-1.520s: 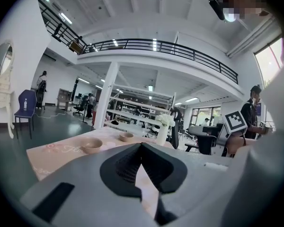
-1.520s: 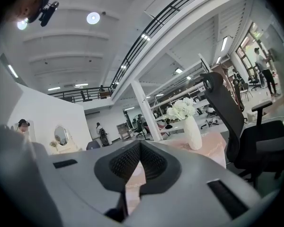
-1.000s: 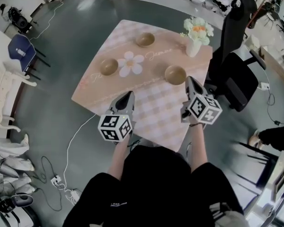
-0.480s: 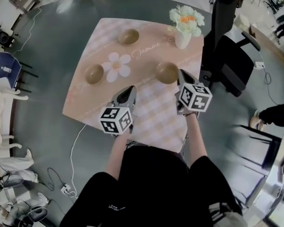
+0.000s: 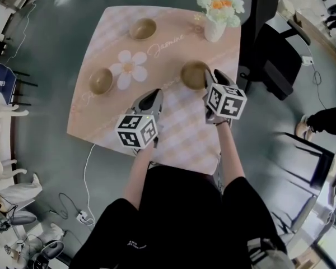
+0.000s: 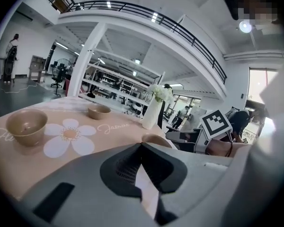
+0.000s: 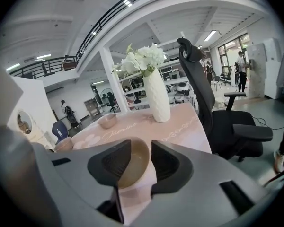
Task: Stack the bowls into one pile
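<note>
Three tan bowls stand apart on the pink checked tablecloth (image 5: 179, 133): a far one (image 5: 143, 29), a left one (image 5: 101, 80) and a right one (image 5: 193, 74). My right gripper (image 5: 215, 77) is at the right bowl's near right edge. In the right gripper view its jaws have just been opening, and that bowl (image 7: 132, 167) shows in the gap between them (image 7: 141, 146), not pressed by the pads. My left gripper (image 5: 153, 97) hovers over the cloth near the table's middle, its tips (image 6: 142, 144) together, holding nothing. Ahead of it are the left bowl (image 6: 26, 126) and the far bowl (image 6: 99, 111).
A white vase of flowers (image 5: 215, 10) stands at the table's far right corner, behind the right bowl. A black office chair (image 5: 274, 60) is just past the table's right edge. A white daisy print (image 5: 129, 69) lies between the bowls. A cable (image 5: 87, 172) runs along the floor at the left.
Both grippers have moved forward and down over the table. The right one has come up to the right bowl; the left one is further over the cloth.
</note>
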Available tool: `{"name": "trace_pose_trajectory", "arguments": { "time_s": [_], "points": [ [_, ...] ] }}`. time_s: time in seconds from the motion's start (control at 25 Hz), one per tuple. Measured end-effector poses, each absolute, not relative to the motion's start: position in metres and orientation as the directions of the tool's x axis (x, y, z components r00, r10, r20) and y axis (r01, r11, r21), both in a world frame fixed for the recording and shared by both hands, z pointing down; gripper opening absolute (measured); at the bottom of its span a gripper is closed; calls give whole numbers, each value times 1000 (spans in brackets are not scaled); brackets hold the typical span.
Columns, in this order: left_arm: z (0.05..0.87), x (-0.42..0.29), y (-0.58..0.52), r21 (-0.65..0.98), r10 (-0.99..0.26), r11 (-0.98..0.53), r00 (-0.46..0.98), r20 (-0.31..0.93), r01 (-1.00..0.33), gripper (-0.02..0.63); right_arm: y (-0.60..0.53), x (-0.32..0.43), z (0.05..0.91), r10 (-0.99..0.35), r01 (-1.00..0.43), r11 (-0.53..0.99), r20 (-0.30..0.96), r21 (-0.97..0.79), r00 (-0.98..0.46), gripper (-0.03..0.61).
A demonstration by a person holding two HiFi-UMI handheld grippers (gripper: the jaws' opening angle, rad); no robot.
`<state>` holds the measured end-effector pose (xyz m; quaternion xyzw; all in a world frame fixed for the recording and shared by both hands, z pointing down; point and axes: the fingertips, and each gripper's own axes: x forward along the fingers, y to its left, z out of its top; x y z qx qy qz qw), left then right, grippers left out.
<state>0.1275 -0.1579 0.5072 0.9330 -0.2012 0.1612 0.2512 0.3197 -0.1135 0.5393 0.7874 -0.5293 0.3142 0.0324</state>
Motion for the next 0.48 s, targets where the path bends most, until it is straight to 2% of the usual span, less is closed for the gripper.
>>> {"name": "trace_pose_trajectory", "arguments": {
  "time_s": [0.2, 0.48],
  "points": [
    [519, 136, -155, 416, -267, -792, 867, 422, -446, -3, -117, 322, 557, -786, -828, -472, 570, -303, 240, 141],
    [528, 147, -149, 432, -233, -793, 869, 437, -429, -3, -118, 322, 579, -745, -794, -515, 626, -321, 230, 138]
  ]
}}
